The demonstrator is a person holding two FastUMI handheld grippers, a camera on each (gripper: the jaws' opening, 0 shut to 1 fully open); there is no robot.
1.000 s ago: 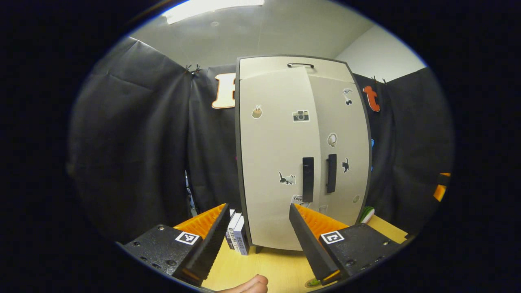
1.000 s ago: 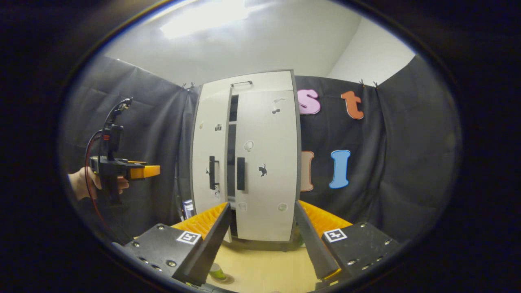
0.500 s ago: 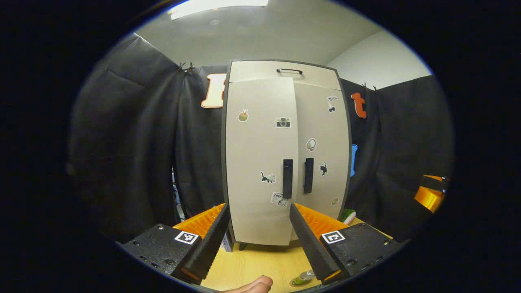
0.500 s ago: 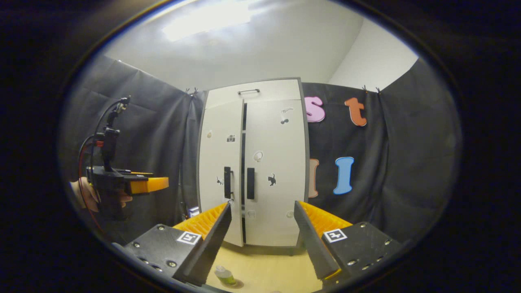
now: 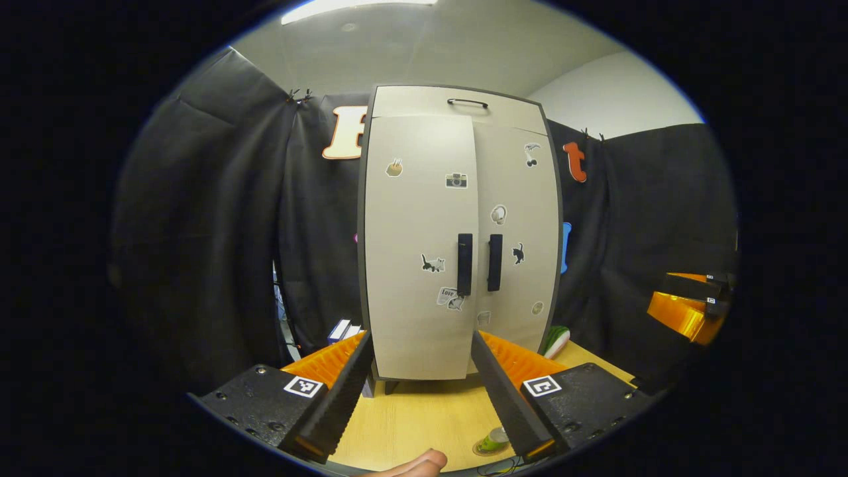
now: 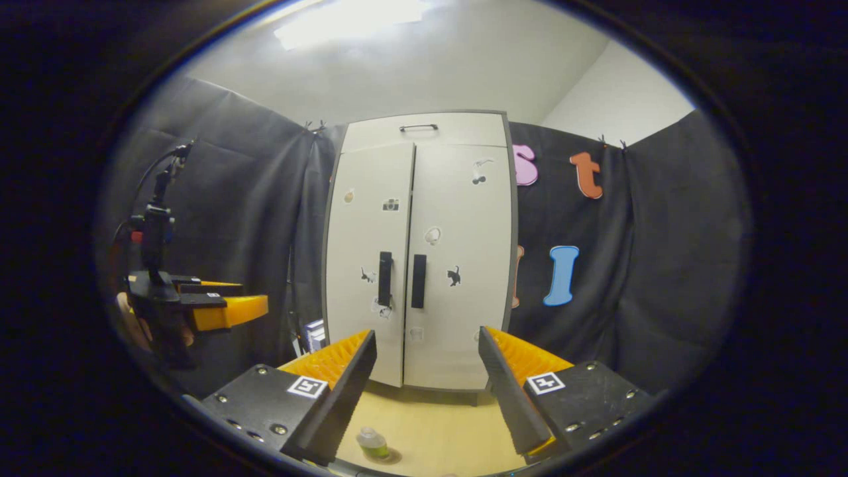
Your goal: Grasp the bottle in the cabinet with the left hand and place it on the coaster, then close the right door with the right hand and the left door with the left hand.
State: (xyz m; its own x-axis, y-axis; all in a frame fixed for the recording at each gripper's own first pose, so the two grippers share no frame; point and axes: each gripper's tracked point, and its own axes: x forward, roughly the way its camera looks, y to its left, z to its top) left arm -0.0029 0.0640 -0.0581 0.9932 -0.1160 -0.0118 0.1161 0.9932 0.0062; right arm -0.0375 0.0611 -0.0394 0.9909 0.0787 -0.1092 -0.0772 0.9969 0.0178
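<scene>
both tongs [image 5: 421,391] [image 6: 427,394] level, spread, facing shut cabinet [image 5: 457,232].

Small green-capped clear bottle [image 5: 493,440]: lower part hidden behind left gripper's right finger; brown round coaster [image 5: 482,450] mostly covered. Fingertip [image 5: 414,462] cut off at bottom edge. White-and-blue books [image 5: 344,329] partly behind grey two-door cabinet [image 5: 417,265]. Door stickers too small to identify.
</scene>
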